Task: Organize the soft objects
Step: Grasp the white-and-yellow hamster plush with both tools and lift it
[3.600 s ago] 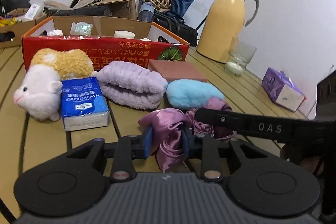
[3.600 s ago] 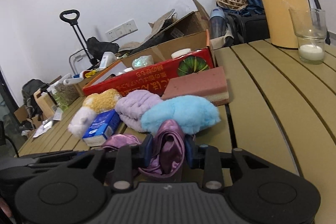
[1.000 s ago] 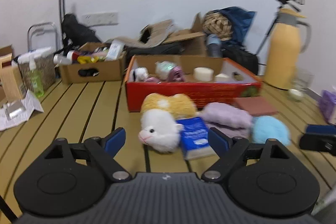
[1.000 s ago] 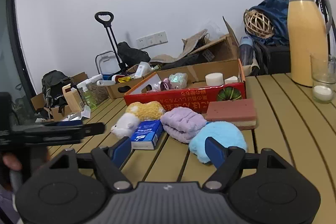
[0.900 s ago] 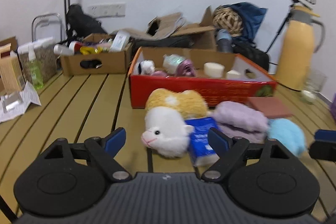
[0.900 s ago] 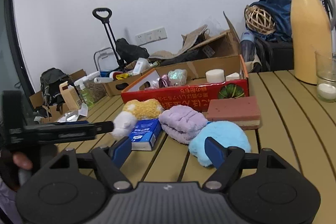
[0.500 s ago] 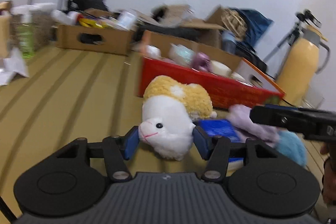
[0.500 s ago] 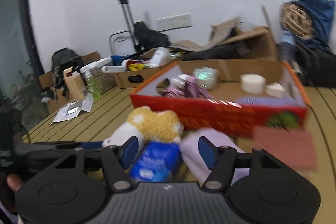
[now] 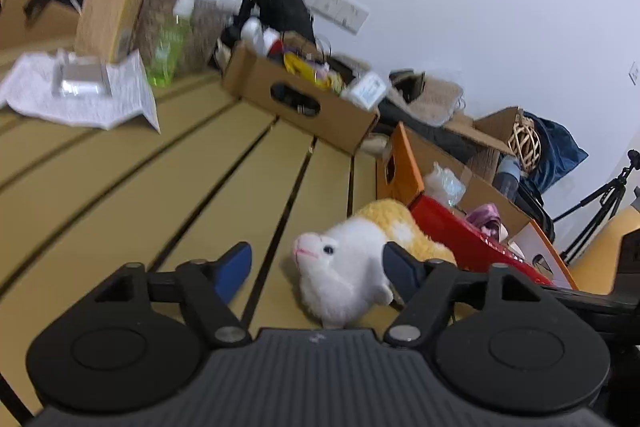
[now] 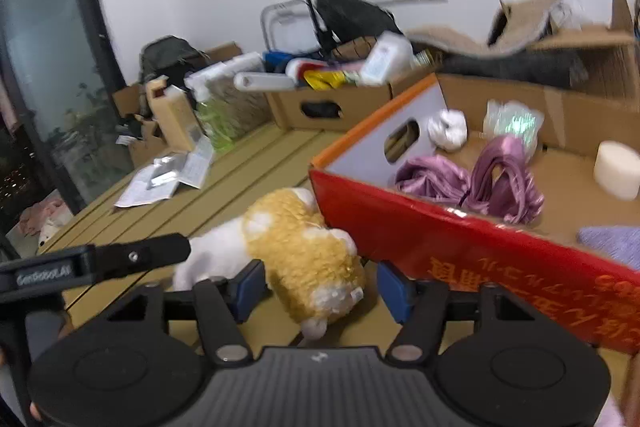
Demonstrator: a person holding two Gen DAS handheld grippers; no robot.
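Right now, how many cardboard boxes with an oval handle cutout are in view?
2: the red box beside the plush toy, and the brown box behind it. Others may be hidden.

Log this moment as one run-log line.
left gripper: open, around plush toy head | right gripper: open, around its rear | purple satin cloth: in red box

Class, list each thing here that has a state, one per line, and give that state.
Left claw: open, around the toy's head.
Right claw: open, around the toy's rear.
Plush toy: lying on the table.
Red box: open-topped.
Purple satin cloth: inside the box.
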